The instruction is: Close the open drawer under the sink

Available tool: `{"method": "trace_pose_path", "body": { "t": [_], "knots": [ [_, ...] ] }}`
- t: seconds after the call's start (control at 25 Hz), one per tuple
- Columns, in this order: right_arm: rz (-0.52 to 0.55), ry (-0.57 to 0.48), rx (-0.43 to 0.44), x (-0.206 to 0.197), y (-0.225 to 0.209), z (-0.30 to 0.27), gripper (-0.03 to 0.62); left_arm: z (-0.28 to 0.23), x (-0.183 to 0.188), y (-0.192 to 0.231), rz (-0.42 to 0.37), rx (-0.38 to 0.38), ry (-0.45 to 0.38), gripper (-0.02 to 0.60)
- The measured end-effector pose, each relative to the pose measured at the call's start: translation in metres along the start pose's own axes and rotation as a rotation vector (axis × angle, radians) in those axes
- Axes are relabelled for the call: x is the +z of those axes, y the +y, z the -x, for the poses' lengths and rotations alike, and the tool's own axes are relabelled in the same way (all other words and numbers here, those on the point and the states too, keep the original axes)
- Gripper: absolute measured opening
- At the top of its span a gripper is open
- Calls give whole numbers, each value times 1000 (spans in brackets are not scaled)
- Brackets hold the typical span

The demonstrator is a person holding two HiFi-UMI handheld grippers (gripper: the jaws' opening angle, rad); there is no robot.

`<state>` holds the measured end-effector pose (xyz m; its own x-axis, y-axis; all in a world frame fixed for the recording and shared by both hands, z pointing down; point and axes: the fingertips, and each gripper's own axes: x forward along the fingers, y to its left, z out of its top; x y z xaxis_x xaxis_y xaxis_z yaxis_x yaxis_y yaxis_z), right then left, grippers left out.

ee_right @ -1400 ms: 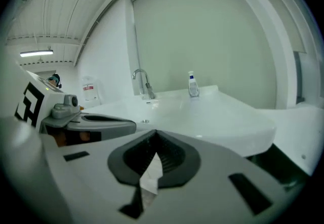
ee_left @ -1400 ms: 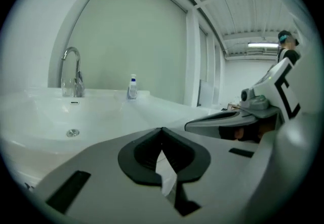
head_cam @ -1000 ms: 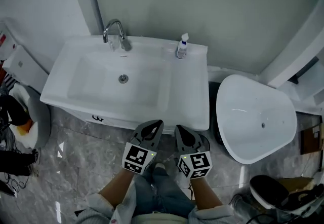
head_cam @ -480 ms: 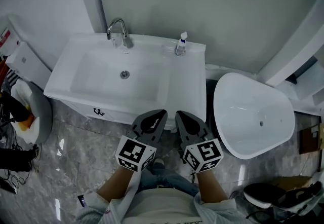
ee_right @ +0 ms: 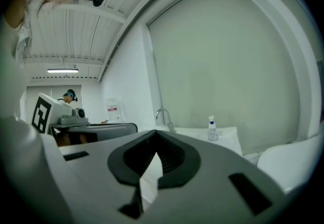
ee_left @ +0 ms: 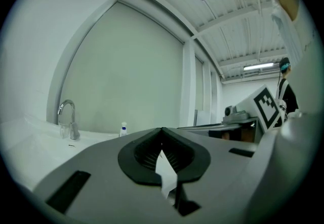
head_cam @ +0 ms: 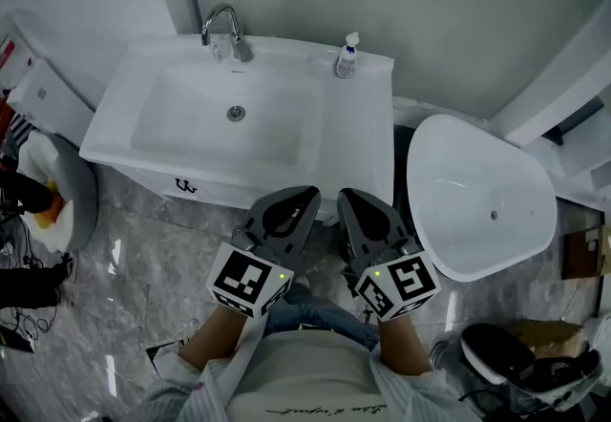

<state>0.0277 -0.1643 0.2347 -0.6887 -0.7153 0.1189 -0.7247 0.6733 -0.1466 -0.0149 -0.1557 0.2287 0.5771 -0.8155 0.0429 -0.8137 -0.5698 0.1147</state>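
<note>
The white sink point(head_cam: 110, 148) sits on a vanity against the grey wall. Below its front rim, the drawer front point(head_cam: 205, 191) shows as a narrow white strip with a small dark mark; I cannot tell how far out it stands. My left gripper point(head_cam: 310, 193) and right gripper point(head_cam: 346, 196) are side by side in front of my chest, tips pointing at the vanity's right front edge. Both are shut on nothing. In the left gripper view the left gripper point(ee_left: 162, 129) has its jaws meeting, and in the right gripper view so does the right gripper point(ee_right: 155, 132).
A chrome faucet point(head_cam: 221, 29) and a small spray bottle point(head_cam: 347, 55) stand at the sink's back. A white oval bowl fixture point(head_cam: 425, 220) stands close to the right of the vanity. Cables and clutter point(head_cam: 38, 210) lie on the marble floor at left, a dark object point(head_cam: 496, 353) at lower right.
Both grippers have risen nearer the head camera and look larger, their tips now over the vanity's front edge. My torso has straightened, and a white shirt shows where jeans did.
</note>
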Motion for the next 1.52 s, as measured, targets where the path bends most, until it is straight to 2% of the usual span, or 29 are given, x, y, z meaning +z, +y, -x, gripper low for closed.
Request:
{"method": "trace_pose_path", "body": {
  "t": [0.64, 1.24, 1.52],
  "knots": [
    [-22, 8, -16, -6, 5, -3, 9, 11, -1, 18, 26, 8, 8, 15],
    [-35, 49, 15, -16, 20, -12, 9, 18, -7, 19, 22, -5, 18, 15],
    [-36, 55, 18, -18, 21, -13, 9, 12, -7, 16, -26, -28, 28, 15]
  ]
}}
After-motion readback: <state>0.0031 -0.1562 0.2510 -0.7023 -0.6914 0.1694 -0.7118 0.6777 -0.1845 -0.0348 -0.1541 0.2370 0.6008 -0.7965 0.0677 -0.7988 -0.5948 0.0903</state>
